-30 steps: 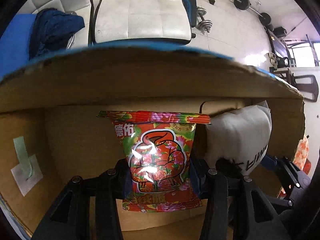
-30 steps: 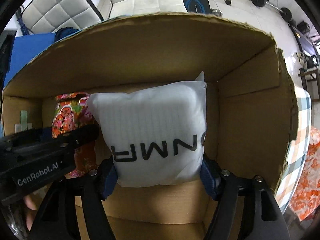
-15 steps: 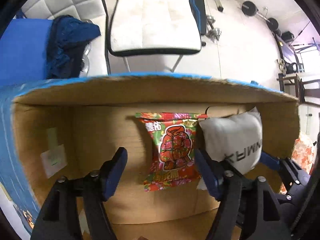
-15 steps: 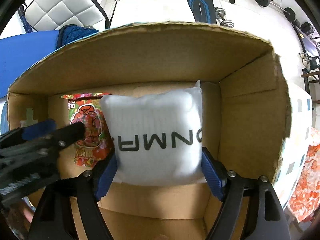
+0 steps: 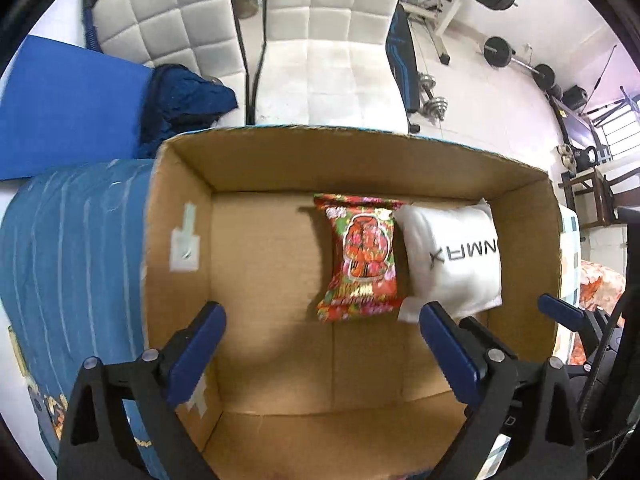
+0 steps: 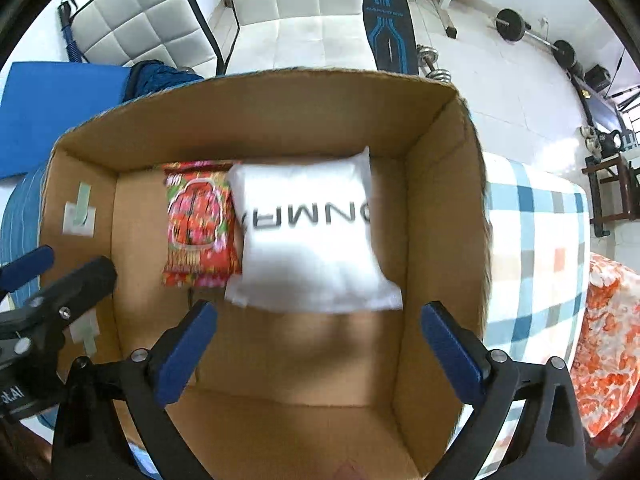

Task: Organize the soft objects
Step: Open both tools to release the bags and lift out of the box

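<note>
Both the left gripper (image 5: 320,344) and right gripper (image 6: 316,344) hang wide open and empty above a cardboard box (image 5: 280,168), where a snack packet (image 5: 362,258) and white pillow (image 6: 308,236) lie touching along its far wall, liable to slide if the box is bumped.

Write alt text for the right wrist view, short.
Open right gripper above a cardboard box holding a white pillow pack and, touching its left side, a red snack bag. The left gripper shows at the left edge; white chairs and gym weights lie beyond.
</note>
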`<state>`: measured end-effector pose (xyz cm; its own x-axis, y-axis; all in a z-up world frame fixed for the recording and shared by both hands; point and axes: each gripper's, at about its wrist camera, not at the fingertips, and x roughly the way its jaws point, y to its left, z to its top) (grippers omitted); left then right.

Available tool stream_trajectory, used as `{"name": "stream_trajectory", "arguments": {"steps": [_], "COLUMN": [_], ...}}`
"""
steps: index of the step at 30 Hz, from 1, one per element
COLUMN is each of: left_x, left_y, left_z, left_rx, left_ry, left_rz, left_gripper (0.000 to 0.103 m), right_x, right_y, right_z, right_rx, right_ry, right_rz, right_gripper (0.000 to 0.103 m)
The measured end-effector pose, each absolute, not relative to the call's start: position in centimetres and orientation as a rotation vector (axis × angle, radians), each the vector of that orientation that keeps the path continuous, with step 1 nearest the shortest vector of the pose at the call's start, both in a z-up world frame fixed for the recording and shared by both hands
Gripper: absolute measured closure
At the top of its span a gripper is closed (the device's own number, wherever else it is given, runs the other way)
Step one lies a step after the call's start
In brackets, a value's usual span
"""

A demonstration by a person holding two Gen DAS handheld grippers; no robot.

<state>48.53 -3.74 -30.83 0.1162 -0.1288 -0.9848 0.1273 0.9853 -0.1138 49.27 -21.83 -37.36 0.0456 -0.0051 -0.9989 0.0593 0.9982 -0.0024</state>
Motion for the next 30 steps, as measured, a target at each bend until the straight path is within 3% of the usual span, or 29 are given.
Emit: {"name": "stream_trajectory", "arguments": {"steps": [15,30], "left_x": [39.7,30.9], "left_y": [-0.6,-1.8], "left_z": [-21.9,-16.0], "left_rx": [-0.004,0.054], "left_ry": [1.181,1.043], "left_rz": [-0.137,-0.145], "left_gripper": [0.001,0.001], "right_x": [40.1,32.1], "right_y": [-21.0,-22.1], "right_z": [-28.5,-21.3], "right_rx": [0.070,0.124], "right_ry": [1.326,1.221], "right_rz": [-0.040,-0.037], "right_gripper": [0.000,0.000]}}
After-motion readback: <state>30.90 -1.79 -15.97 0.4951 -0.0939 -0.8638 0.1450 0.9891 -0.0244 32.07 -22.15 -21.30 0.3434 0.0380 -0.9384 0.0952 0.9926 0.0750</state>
